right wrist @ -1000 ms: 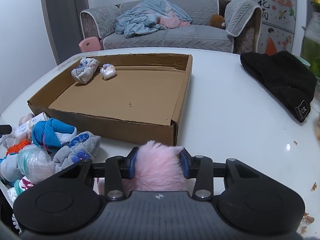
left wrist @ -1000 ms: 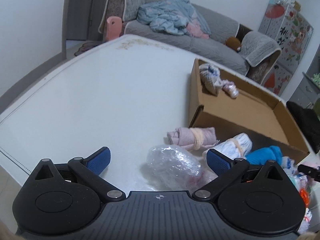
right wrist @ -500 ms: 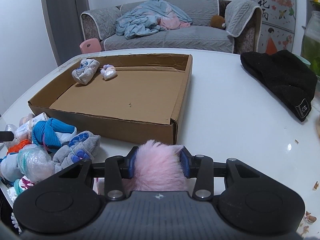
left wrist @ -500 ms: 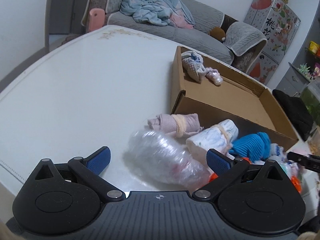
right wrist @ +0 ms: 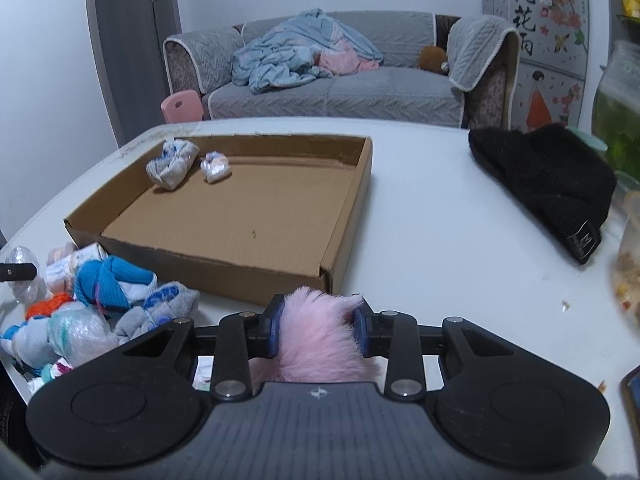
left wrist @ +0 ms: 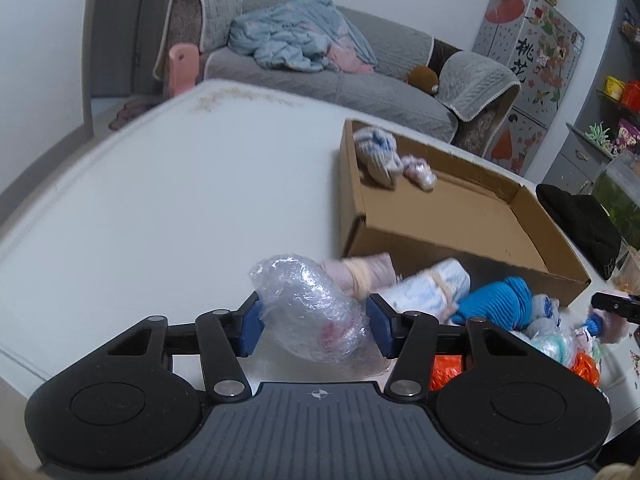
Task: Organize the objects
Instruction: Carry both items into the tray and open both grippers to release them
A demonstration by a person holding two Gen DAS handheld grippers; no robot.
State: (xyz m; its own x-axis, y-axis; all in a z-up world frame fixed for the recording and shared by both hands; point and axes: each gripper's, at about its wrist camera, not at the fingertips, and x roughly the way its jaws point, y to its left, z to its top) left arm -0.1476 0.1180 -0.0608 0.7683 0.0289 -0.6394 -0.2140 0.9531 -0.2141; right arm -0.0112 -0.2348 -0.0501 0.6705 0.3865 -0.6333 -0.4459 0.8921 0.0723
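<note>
Crinkled glossy clear plastic bag point(left wrist: 316, 312) between the left jaws, soft pink fluffy fur bundle point(right wrist: 320, 336) between the right jaws, and matt brown corrugated cardboard box point(right wrist: 344, 208) ahead on a smooth, glossy white table point(right wrist: 440, 232).

Left wrist view: sits low behind left tongs point(left wrist: 314, 322), tilted down across white counter point(left wrist: 168, 200) toward its far edge and grey sofa point(left wrist: 332, 80); cardboard box point(left wrist: 452, 216) lies right of centre, seen from its left corner.
Right wrist view: sits low behind right tongs point(right wrist: 318, 326), tilted down, faces box point(right wrist: 240, 216) almost square-on from near counter edge.
Shared: box, sofa, sock pile point(right wrist: 100, 300) at near counter edge.
</note>
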